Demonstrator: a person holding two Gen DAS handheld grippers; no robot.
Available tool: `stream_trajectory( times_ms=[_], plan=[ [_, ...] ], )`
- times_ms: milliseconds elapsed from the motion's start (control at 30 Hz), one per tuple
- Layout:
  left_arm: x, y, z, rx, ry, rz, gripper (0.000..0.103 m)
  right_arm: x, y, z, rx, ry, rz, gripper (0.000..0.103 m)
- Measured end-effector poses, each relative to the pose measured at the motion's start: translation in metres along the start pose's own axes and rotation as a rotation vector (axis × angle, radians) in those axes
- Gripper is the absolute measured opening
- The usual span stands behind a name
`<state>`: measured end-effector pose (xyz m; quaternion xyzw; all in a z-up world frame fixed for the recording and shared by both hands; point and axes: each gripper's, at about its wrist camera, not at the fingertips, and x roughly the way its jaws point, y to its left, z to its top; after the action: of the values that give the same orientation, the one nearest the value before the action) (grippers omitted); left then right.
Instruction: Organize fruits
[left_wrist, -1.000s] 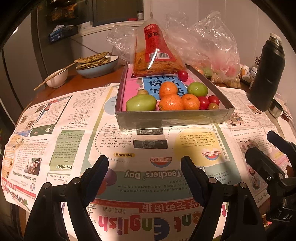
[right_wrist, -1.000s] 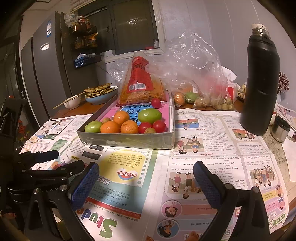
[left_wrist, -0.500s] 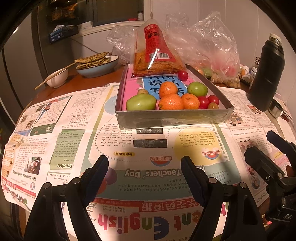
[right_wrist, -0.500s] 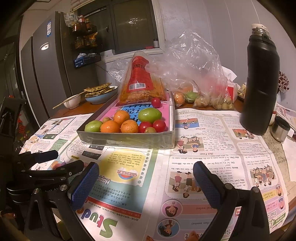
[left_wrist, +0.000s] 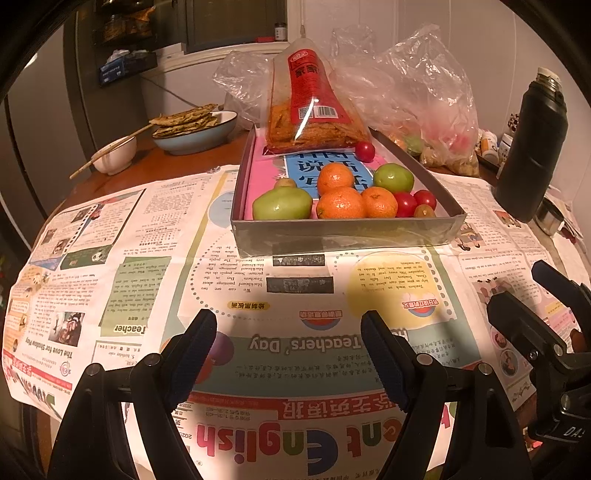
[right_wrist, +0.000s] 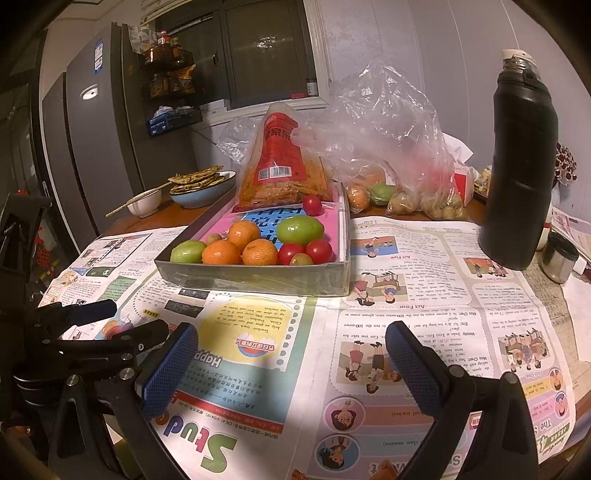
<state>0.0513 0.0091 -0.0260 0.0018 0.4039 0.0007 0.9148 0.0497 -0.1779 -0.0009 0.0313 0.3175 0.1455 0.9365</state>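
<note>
left hand-held gripper: fingers spread wide, nothing between them, hovering low over the newspaper-covered bench.
right hand-held gripper: fingers spread wide, nothing between them, just to the right of the left one.
shallow grey cardboard tray: straight ahead of the left hand-held gripper, ahead and left of the right one.
fruits: three orange mandarins, two green fruits and small red tomatoes clustered at the tray's near end.
red snack bag: leaning at the tray's far end.
tall black flask: ahead and right of the right hand-held gripper, upright.
</note>
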Motion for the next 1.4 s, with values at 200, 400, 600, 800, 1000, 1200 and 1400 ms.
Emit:
stream_trajectory(
  times_ms=[200,400,600,800,1000,1200,1400],
  plan=[
    [-0.0003,0.0002,0.0003,0.001,-0.001,-0.001,0.081,0.0,-0.0001,-0.0001,-0.001,0.0,-0.001,0.102],
    [-0.0012,0.0006,-0.0001,-0.003,-0.003,-0.002,0.081,0.0002,-0.0001,0.0,-0.002,-0.001,0.001,0.102],
    [-0.0016,0.0009,-0.0003,-0.002,-0.003,-0.001,0.081,0.0002,-0.0004,0.0002,-0.002,-0.003,-0.001,0.102],
    [-0.0019,0.0006,0.0001,0.001,-0.002,-0.001,0.081,0.0003,0.0002,-0.0001,-0.004,-0.001,-0.002,0.102],
    [-0.0023,-0.0004,0.0004,0.005,-0.005,-0.004,0.081,0.0004,0.0,-0.0002,-0.004,0.0,-0.002,0.102],
    [-0.0025,-0.0004,0.0005,0.003,-0.008,-0.007,0.081,0.0009,-0.0002,-0.0002,-0.002,0.003,-0.004,0.102],
    [-0.0024,0.0034,0.0019,0.006,-0.026,0.0,0.081,0.0064,-0.002,-0.0014,0.004,0.02,-0.008,0.102]
  ],
)
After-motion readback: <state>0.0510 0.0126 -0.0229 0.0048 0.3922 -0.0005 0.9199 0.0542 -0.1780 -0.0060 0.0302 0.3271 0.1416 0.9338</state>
